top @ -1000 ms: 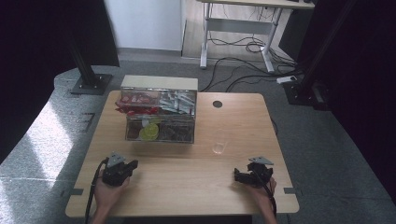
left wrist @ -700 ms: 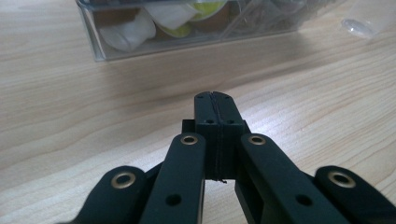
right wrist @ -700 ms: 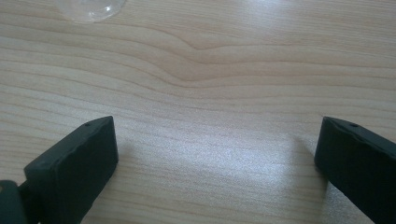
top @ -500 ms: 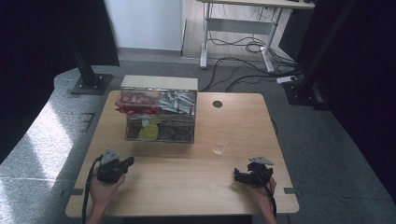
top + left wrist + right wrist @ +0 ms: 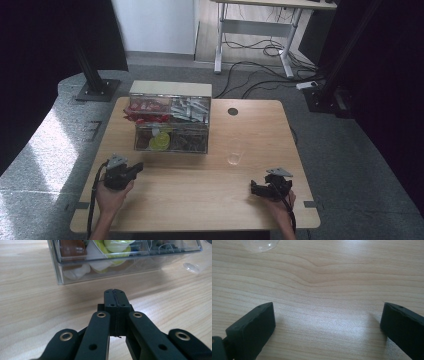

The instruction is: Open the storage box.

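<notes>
Wooden worktop (image 5: 200,190) underneath. Left tool (image 5: 116,298) clamped shut, empty, clear box (image 5: 120,262) just ahead. Right tool (image 5: 327,320) spread wide, empty.

High view looks down on the whole bench (image 5: 200,200); both gripper views skim it closely, sharing the clear cup (image 5: 234,158).

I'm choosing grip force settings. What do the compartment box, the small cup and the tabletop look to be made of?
Compartment box: clear, glossy hard plastic, since its contents show through the walls. Small cup: transparent, thin plastic or glass; I cannot tell which. Tabletop: light wood or wood-look laminate, matte, with visible grain lines.
</notes>
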`<state>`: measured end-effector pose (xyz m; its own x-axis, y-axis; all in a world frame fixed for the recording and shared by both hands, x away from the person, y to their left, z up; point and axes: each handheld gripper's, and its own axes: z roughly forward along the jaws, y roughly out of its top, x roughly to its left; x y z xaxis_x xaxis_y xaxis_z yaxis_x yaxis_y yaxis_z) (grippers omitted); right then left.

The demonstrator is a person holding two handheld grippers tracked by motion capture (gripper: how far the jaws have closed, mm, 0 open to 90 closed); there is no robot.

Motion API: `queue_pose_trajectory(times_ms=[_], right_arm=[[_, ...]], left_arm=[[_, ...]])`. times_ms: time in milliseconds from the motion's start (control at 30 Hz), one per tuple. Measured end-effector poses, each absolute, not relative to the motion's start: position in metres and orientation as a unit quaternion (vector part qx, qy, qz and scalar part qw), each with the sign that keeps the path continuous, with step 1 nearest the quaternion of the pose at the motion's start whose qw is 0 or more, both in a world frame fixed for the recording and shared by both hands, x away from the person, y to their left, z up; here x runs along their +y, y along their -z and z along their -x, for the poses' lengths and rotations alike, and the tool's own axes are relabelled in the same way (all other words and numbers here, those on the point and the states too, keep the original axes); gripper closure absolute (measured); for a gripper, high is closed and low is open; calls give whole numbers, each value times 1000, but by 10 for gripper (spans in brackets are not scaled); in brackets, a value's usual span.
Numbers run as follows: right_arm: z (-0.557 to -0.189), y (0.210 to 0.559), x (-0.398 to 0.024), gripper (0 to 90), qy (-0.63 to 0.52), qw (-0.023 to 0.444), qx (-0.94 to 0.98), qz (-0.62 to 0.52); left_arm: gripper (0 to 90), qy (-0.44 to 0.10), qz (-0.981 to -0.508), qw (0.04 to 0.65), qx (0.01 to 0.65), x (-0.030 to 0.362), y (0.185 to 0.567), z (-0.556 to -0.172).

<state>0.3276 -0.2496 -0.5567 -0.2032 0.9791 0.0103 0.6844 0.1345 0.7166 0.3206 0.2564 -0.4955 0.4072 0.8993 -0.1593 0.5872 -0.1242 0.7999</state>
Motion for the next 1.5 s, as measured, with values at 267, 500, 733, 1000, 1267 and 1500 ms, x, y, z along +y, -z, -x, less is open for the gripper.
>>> queue_pose_trajectory(times_ms=[267, 500, 733, 1000, 1267, 1500], right_arm=[[-327, 557, -249, 0, -304, 242, 713, -584], [-327, 557, -249, 0, -304, 242, 713, -584], [-327, 557, -249, 0, -304, 242, 713, -584], [-327, 557, -249, 0, -304, 242, 713, -584], [-328, 557, -249, 0, -304, 243, 712, -584], [-327, 557, -249, 0, -304, 242, 712, -584]], left_arm=[[900, -183, -731, 416, 508, 250, 495, -334], [900, -182, -737, 409, 507, 245, 497, -342], [900, -183, -733, 405, 515, 250, 499, -351], [900, -178, -737, 396, 519, 252, 504, -358], [900, -182, -736, 398, 516, 251, 500, -365], [900, -182, -736, 397, 517, 253, 502, -370]])
